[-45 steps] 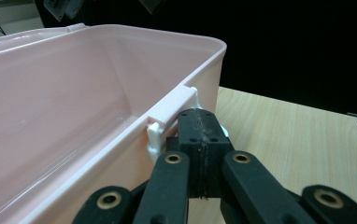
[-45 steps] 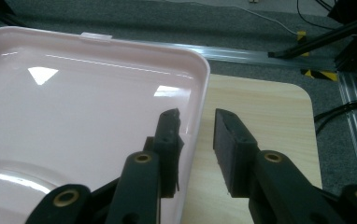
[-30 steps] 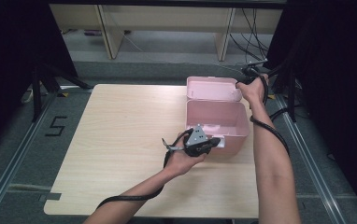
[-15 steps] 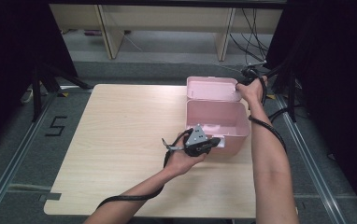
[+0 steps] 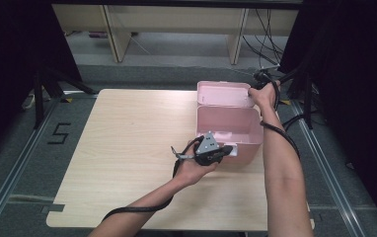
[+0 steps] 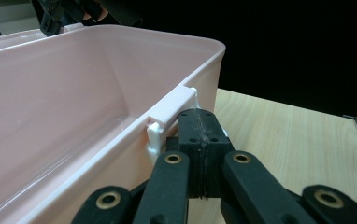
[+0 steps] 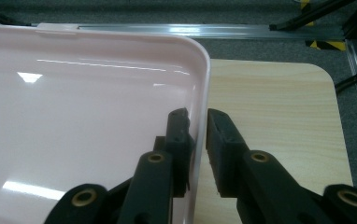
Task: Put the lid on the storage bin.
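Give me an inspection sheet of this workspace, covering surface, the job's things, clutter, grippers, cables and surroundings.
Surface: light wood table, bare apart from the box.
Job's things: pink box open and empty inside, its lid swung back; white latch on the front rim.
Clutter: nothing seen.
Grippers: left gripper shut, at the front wall just beside the latch; right gripper straddles the lid's edge, jaws just been closing, a gap remains at the outer pad.
Cables: one black cable trails along the left forearm, another along the right.
Surroundings: grey floor with rails, wooden shelving behind, a number 5 marked on the floor.
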### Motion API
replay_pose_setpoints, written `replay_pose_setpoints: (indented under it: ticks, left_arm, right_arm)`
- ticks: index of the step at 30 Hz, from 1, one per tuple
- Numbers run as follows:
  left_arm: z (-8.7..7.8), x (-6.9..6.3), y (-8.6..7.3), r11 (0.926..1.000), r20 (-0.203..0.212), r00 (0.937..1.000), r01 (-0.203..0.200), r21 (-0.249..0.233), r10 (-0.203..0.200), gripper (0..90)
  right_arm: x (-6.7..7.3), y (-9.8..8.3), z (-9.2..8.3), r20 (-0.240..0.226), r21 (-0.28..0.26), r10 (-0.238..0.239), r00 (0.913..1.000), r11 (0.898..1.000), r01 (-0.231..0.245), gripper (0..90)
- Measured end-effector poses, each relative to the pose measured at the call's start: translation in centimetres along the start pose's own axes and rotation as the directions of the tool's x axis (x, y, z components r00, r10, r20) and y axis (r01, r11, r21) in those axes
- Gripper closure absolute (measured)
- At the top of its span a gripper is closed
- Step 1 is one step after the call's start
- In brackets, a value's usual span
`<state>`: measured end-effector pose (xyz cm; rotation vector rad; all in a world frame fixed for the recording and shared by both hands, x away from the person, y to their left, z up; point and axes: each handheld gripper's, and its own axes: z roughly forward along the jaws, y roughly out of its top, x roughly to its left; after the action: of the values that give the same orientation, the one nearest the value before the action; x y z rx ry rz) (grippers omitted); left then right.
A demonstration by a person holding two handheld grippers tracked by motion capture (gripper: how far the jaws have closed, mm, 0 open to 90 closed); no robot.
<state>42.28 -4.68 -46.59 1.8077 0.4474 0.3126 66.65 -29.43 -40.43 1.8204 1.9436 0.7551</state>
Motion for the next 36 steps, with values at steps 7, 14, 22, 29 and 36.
replay_pose_setpoints:
  ticks: [7,14,22,29,36]
  left_arm:
    - [0.0,0.0,0.0,1.0000,0.002,1.0000,0.001,0.001,-0.001,89.3]
    - [0.0,0.0,0.0,1.0000,0.001,1.0000,-0.001,0.001,0.001,89.3]
    - [0.0,0.0,0.0,1.0000,0.002,1.0000,-0.003,0.004,0.003,89.3]
    - [0.0,-0.1,0.0,1.0000,0.001,1.0000,-0.005,0.002,0.005,89.4]
    - [0.0,-0.2,0.0,0.9999,0.002,0.9999,-0.013,0.009,0.013,89.4]
  right_arm:
    - [0.0,0.0,0.0,0.006,0.003,0.009,0.9999,1.000,-0.009,84.4]
    - [0.1,0.1,-0.2,0.013,0.006,0.028,0.9995,1.000,-0.028,85.7]
    - [0.2,0.1,-0.3,0.017,-0.006,0.042,0.9990,0.999,-0.042,86.5]
    - [0.4,0.1,-0.7,0.007,-0.003,0.071,0.9974,0.997,-0.071,86.8]
    - [0.3,0.2,-1.0,0.007,-0.013,0.062,0.9981,0.998,-0.062,87.1]
